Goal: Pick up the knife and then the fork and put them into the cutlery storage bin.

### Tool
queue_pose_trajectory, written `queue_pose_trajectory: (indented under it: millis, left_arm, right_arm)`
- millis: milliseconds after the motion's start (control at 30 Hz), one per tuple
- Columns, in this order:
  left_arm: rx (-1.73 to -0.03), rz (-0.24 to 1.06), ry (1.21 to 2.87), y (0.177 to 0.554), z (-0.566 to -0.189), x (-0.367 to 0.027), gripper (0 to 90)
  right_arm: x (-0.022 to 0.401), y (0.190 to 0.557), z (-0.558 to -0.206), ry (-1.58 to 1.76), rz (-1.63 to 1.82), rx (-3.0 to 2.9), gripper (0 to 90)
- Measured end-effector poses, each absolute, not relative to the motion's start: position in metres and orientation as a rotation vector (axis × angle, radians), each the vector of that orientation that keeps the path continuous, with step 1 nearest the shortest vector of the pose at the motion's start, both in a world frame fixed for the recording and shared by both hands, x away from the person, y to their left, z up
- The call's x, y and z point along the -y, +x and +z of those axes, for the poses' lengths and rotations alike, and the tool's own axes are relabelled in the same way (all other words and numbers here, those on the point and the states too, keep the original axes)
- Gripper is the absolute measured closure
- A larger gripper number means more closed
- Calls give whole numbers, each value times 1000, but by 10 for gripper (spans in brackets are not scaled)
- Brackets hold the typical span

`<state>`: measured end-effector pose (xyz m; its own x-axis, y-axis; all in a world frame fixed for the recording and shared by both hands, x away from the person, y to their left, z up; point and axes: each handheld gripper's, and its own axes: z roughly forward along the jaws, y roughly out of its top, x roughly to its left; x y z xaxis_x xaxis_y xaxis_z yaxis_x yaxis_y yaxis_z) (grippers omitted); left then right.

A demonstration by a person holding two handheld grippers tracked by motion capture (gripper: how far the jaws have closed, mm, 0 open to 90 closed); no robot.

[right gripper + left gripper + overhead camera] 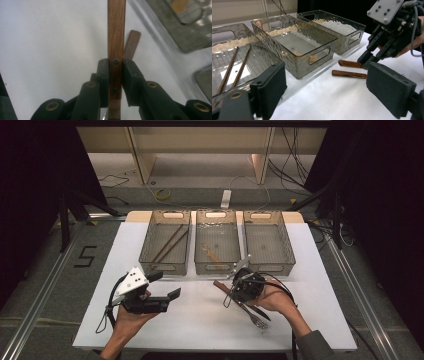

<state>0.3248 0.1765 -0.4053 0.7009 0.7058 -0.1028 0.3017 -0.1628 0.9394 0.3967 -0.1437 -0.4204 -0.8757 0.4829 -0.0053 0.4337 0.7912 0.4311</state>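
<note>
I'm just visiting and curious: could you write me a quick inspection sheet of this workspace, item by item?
Surface: white table top, lit, sitting on a grey floor.
Job's things: wooden-handled utensil clamped in the right tool; a second wooden handle lies beside it; a fork near the right hand.
Bins: three clear bins in a row; chopsticks in the left one, a wooden piece in the middle one.
Clutter: nothing seen.
Grippers: left tool open, holding nothing.
Cables: one trails from each tool; more lie on the floor beyond.
Surroundings: dark curtains, pale furniture behind.

Lab: framed rig (45, 285), floor cables (295, 165)
</note>
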Motion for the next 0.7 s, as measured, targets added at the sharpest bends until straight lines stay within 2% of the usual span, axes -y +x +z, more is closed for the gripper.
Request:
queue_pose_trajectory:
  millis: [700]
  left_arm:
    - [-812, 436, 1750, 326, -406, -178, 158]
  right_arm:
    - [187, 420, -364, 876, 853, -2644, 769]
